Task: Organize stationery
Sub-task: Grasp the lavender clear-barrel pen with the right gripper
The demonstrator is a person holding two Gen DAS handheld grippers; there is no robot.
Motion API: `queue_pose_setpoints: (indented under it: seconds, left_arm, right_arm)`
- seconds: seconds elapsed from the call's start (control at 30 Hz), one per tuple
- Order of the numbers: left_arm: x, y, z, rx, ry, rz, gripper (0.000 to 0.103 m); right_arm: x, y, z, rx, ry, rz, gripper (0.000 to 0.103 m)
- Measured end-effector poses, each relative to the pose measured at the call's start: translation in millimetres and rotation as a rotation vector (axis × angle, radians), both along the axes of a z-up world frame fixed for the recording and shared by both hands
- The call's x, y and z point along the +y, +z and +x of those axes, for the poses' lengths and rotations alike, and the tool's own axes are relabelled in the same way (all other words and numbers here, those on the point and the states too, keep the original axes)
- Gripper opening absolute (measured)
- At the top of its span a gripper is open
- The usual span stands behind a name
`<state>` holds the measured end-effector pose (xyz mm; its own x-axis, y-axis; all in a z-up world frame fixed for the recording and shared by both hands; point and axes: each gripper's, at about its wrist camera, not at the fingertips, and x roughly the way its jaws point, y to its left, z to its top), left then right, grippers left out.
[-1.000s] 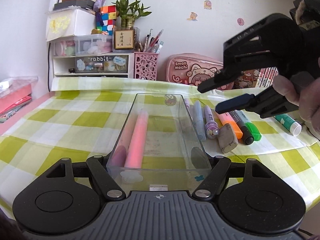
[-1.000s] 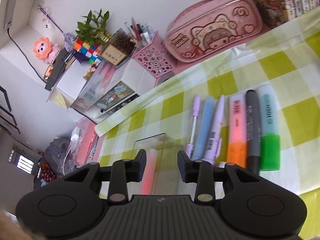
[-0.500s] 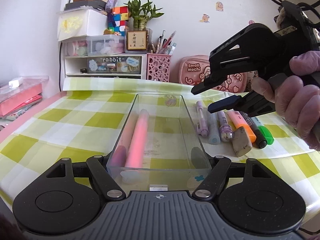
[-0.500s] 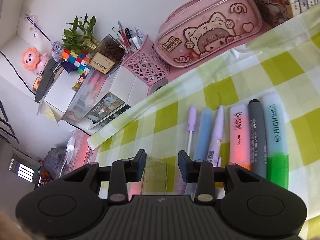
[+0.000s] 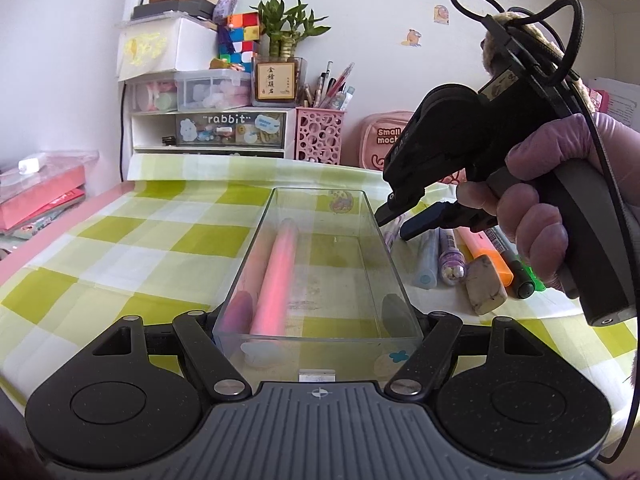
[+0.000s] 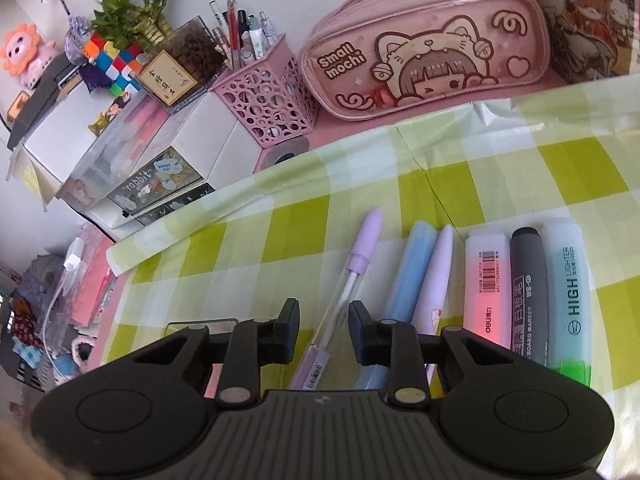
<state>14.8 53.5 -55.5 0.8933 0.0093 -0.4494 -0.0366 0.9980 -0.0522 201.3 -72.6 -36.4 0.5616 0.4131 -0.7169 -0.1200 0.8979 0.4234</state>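
Observation:
My left gripper (image 5: 318,320) is shut on the near end of a clear plastic box (image 5: 384,248), one finger against each side wall. A pink pen (image 5: 278,276) lies inside the box. In the left wrist view my right gripper (image 5: 394,226) is tilted down just right of the box's far corner. Its jaws are closing on either side of a purple-capped clear pen (image 6: 362,256) on the cloth, and the pads do not touch it. To the right lie a blue pen (image 6: 412,272), a lilac pen (image 6: 434,280), a pink highlighter (image 6: 486,280), a grey marker (image 6: 528,280) and a green highlighter (image 6: 568,280).
A worn eraser (image 5: 484,284) lies by the pens' near ends. At the back stand a pink pencil case (image 6: 424,44), a pink pen cup (image 6: 268,100) and a white drawer unit (image 5: 208,128). Red books (image 5: 36,196) lie at the left. A gloved hand (image 5: 536,216) holds the right gripper.
My right gripper has come down and leftward to the pens, and its jaws have narrowed around the purple-capped pen. The left gripper has kept still, holding the box.

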Motion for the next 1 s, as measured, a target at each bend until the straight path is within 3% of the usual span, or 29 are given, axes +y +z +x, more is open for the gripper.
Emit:
queue_pose_setpoints:
  seconds: [0.2,0.43,0.6,1.0]
  left_arm:
    - [-0.4,0.0,0.0,0.0,-0.001,-0.001,0.073]
    - [-0.2,-0.1,0.2,-0.001,-0.001,0.0,0.073]
    - [-0.9,-0.2,0.7,-0.002,0.005,0.003,0.073]
    - [3.4,-2.4,1.4,-0.003,-0.004,-0.016,0.075]
  right_arm:
    - [9.9,0.1,-9.7,-0.076,0.032,-0.095,0.019]
    - [-1.6,2.4,-28.0,-0.023,0.119,-0.045,0.014]
    - [4.4,8.6,-39.0,-0.015,0.196,-0.127,0.014]
    - [27.4,8.5,-40.4,-0.082,0.152,-0.219,0.015]
